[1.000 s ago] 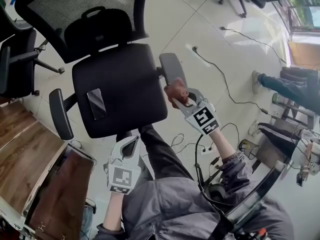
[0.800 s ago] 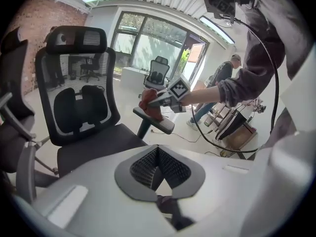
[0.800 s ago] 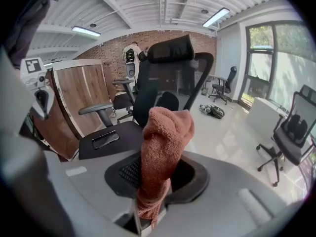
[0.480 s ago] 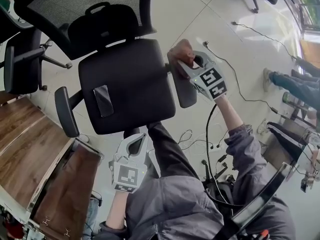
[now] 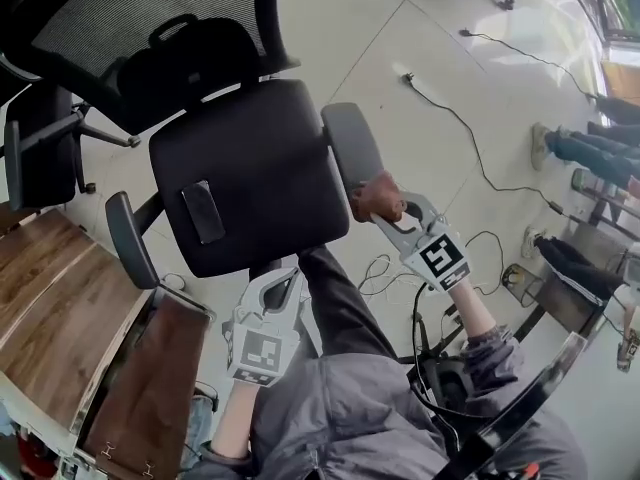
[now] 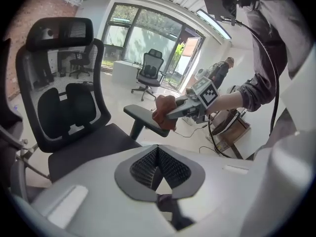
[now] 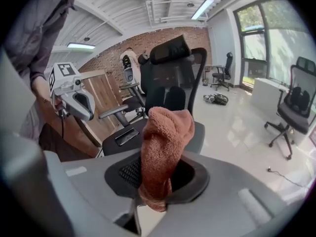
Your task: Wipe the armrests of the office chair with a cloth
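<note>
- Clamped a rust-brown cloth [image 5: 377, 196] in the right gripper [image 5: 392, 214], with the jaws drawn in tight on its lower fold and the rest of the terry bundle standing up above them.
- Pressed that cloth onto the near tip of the black armrest [image 5: 348, 138] on the person's right, touching the pad at the end closest to the person.
- Showed the same contact in the left gripper view, with the cloth bunched over the pad's outer end and the right gripper angled in from the side.
- Held the left gripper [image 5: 285, 280] low, just beside a dark trouser leg [image 5: 335, 308] and below the front edge of the seat [image 5: 250, 158], well apart from the other armrest [image 5: 128, 236].
- Had that gripper's jaws closed, with the ribbed pads [image 6: 173, 168] meeting at their tips and nothing gripped between them.
- Carried a dark, flat, phone-like slab [image 5: 203, 211] on the seat, toward the side of the other armrest.
- Rose behind the seat as a mesh backrest [image 5: 130, 13], with a black lumbar pad [image 5: 200, 58] in front of it.
- Stood the office chair [image 5: 290, 208] on a pale tiled floor [image 5: 440, 58], beside a wooden desk [image 5: 50, 298] at the person's left.
- Trailed a black cable [image 5: 406, 78] across the tiles beyond the pressed armrest, and took in another person's legs [image 5: 585, 153] at the far right edge.
</note>
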`<state>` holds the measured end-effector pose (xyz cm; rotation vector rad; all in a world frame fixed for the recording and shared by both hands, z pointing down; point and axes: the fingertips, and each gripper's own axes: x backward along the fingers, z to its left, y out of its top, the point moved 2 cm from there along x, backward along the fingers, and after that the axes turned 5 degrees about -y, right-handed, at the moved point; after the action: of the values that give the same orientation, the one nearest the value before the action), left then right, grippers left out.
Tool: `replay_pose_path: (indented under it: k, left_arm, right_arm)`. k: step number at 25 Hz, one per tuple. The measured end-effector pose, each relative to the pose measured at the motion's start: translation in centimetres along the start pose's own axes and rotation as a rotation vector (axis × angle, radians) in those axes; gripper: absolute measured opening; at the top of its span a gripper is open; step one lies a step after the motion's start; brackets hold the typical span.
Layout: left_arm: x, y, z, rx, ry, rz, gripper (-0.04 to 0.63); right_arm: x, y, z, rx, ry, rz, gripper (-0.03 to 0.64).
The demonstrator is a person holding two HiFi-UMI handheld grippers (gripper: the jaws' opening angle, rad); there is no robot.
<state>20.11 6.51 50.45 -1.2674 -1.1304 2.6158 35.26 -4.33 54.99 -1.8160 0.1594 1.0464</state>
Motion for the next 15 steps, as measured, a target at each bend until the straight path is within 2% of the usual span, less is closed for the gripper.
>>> replay_pose_path:
  k: [4,6,8,12,15]
  left_arm:
    - [-0.8,0.4,0.0,-0.010,-0.016,0.026,0.012]
    - [-1.1,0.5,0.0,-0.010,-0.022,0.039,0.013]
    - [-1.2,0.6,0.0,-0.006,-0.021,0.051,0.012]
    - [-1.2,0.6,0.6,0.011,-0.017,0.069,0.013]
    - [-1.5,0.4,0.9,0.028,-0.013,0.080,0.012]
  right_arm:
    - [-0.2,-0.8,-6.3,-0.198,-0.107,-0.062,0.095]
    - [-1.6,-1.7,-9.9,-0.277,-0.127,-0.081,0.095]
    - [-3.9,-2.5,-12.6,-0.361,-0.106,-0.098,0.095]
    - [-9.6,-4.2,-15.4,-0.538,-0.007,-0.114,0.095]
    - [-13.4,-5.8,-15.9,-0.585,0.048,-0.088,0.094]
